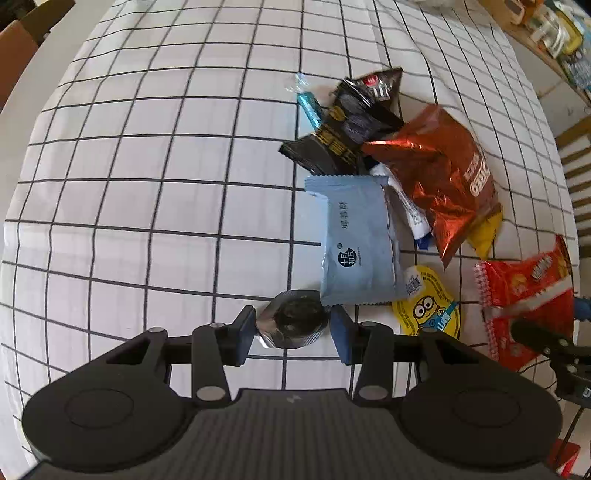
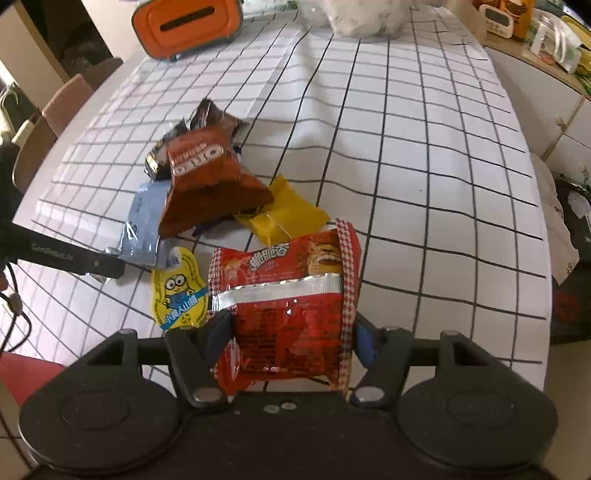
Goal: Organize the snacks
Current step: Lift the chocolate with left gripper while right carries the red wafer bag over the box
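Note:
My left gripper (image 1: 293, 326) is shut on a small round silver-wrapped snack (image 1: 295, 323), held just above the checked tablecloth. My right gripper (image 2: 291, 332) is shut on a red snack bag (image 2: 288, 306) with a silver seam; the same red snack bag (image 1: 524, 295) shows at the right edge of the left wrist view. A loose pile lies beyond: a pale blue packet (image 1: 358, 236), a brown Oreo bag (image 1: 439, 173), black packets (image 1: 347, 129), a yellow Minion pouch (image 1: 428, 306) and a yellow sachet (image 2: 288, 214).
An orange box (image 2: 188, 26) with a slot stands at the far edge of the table beside a white fluffy thing (image 2: 365, 14). Chairs (image 2: 55, 110) flank the left side. A shelf with jars (image 2: 554, 40) runs along the right.

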The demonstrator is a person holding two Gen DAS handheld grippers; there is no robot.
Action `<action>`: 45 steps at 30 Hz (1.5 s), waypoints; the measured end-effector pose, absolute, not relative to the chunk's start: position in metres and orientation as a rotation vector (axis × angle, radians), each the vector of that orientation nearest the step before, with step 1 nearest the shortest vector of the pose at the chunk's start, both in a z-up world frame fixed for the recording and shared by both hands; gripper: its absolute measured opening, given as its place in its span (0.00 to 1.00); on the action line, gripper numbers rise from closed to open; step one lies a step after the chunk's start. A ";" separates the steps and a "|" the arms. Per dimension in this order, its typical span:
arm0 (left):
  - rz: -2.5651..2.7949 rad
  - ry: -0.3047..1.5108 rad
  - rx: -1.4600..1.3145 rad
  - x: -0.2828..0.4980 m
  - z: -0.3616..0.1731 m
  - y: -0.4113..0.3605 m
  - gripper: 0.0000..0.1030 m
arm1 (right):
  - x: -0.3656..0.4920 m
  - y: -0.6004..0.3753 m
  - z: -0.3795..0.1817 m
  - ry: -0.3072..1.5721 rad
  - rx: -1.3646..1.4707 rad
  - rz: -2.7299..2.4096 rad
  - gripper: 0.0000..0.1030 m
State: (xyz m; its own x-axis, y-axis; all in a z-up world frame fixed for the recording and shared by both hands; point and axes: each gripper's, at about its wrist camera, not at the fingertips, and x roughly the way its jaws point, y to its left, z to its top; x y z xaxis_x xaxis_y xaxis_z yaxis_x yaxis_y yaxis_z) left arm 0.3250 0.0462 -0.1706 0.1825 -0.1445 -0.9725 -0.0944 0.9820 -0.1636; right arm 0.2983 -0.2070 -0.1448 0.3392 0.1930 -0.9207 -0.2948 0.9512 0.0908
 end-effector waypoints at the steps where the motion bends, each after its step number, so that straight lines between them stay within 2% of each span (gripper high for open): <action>1: -0.032 1.384 -0.210 0.324 -0.169 0.050 0.41 | 0.296 -0.208 -0.141 1.176 -0.092 0.319 0.64; 16: -0.050 1.272 -0.250 0.301 -0.103 0.050 0.41 | 0.259 -0.215 -0.081 1.064 -0.032 0.365 0.64; 29: -0.141 1.197 -0.186 0.234 -0.055 0.029 0.41 | 0.196 -0.211 -0.036 1.006 -0.051 0.449 0.64; 37: -0.187 1.195 -0.143 0.184 -0.045 0.012 0.41 | 0.154 -0.207 -0.032 1.010 -0.089 0.505 0.64; 45: -0.180 1.217 -0.099 0.138 -0.058 0.000 0.41 | 0.115 -0.193 -0.046 1.051 -0.166 0.569 0.64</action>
